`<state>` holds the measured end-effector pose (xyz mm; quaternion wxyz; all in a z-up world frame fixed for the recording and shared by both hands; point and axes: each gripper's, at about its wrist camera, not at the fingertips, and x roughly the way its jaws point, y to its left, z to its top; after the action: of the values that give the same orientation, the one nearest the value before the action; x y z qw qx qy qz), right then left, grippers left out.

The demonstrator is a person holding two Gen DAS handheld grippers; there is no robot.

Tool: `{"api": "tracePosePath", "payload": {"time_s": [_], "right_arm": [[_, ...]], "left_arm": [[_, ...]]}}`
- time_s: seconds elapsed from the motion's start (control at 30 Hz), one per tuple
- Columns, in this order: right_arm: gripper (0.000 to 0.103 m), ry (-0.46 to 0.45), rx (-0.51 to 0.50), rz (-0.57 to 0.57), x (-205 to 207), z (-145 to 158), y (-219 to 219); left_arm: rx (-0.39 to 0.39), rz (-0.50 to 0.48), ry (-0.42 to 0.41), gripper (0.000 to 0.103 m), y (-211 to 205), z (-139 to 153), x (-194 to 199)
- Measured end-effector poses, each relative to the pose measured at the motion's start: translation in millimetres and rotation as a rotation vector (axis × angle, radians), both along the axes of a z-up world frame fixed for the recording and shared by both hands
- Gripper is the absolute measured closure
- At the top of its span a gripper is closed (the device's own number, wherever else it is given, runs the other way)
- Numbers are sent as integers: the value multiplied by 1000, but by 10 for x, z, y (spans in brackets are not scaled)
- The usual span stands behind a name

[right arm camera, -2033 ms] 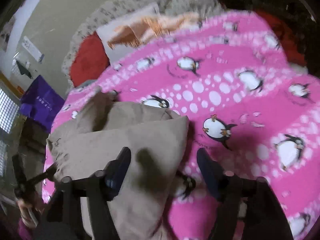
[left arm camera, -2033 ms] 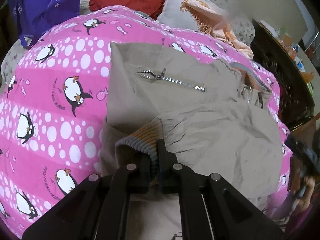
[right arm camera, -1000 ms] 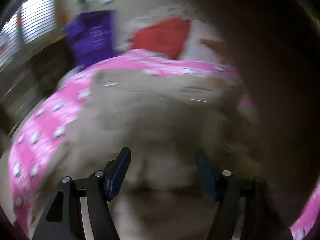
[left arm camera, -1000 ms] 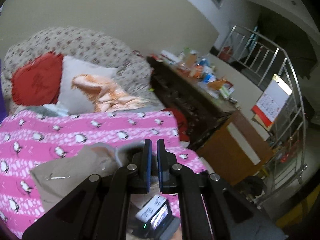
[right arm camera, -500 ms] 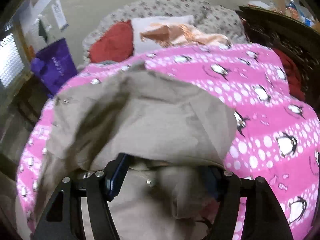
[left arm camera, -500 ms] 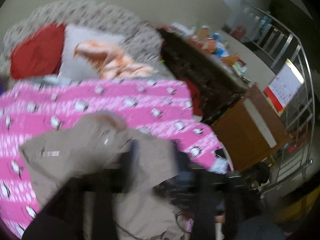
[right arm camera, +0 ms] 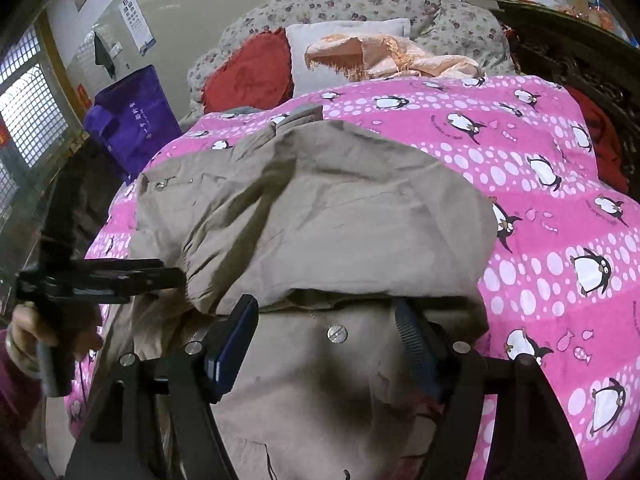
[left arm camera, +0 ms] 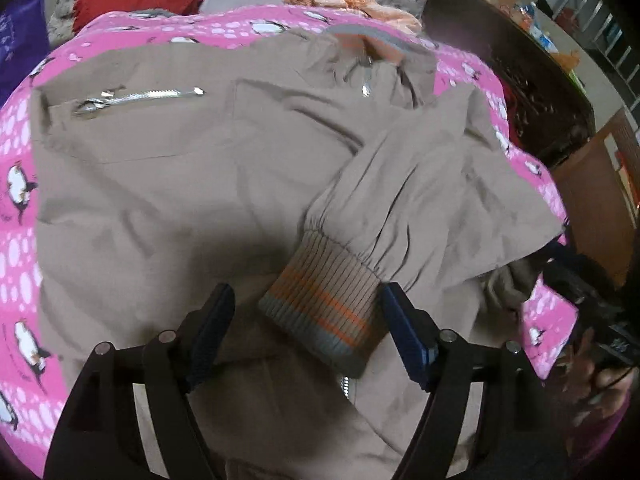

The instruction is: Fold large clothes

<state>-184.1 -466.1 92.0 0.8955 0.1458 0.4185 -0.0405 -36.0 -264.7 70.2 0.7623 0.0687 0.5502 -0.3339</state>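
Tan jacket (left arm camera: 168, 208) on pink penguin blanket (right arm camera: 560, 184); bedroom.

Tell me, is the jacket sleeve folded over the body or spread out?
Folded over: the sleeve lies across the jacket front, its striped cuff between the open left claw.

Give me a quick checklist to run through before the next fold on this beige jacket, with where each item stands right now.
1. Left hand-held gripper released: ok, jaws wide apart either side of the ribbed cuff with orange stripe.
2. Right hand-held gripper released: ok, open over the beige zip-up jacket, gripping nothing.
3. Sleeve folded across the jacket body: ok, the cuff rests on the front panel.
4. Fabric flat: not ok, creased and bunched towards the right edge.
5. Jacket fully on the pink penguin-print blanket: cannot tell, the near hem is hidden by the grippers.
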Motion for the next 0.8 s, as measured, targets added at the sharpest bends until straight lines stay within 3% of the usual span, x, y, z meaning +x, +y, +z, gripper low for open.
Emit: {"api": "tracePosePath", "payload": {"time_s": [0.1,0.13,0.17,0.2,0.33,0.5,0.63,0.73,0.8], "right_arm": [[30,3,17,-1,-28,-18,-12],[30,2,21,0,-33,-21,-11],[30,3,22,4,-43,-29,-10],[30,5,19,7,-51,-32,-7],[30,-12,11,62,-122,-20,50],[32,-16,-38,221,-140,-51,381],[33,-75,-1,289,33,-45,605],[35,-74,52,262,290,-106,562],[35,-58,-20,147,461,-158,431]], "left_arm": [[51,-20,-4,28,-91,-106,3],[45,-35,-9,39,-108,-94,-15],[35,-61,6,57,-136,-68,-19],[35,-86,41,89,-165,-23,-25],[-46,-118,1,89,-187,454,-23],[-321,-69,8,89,-120,1407,215],[-423,-64,-17,89,-166,1887,254],[-459,-77,-22,89,-198,2072,228],[-466,-83,-56,89,-200,2169,171]]}}
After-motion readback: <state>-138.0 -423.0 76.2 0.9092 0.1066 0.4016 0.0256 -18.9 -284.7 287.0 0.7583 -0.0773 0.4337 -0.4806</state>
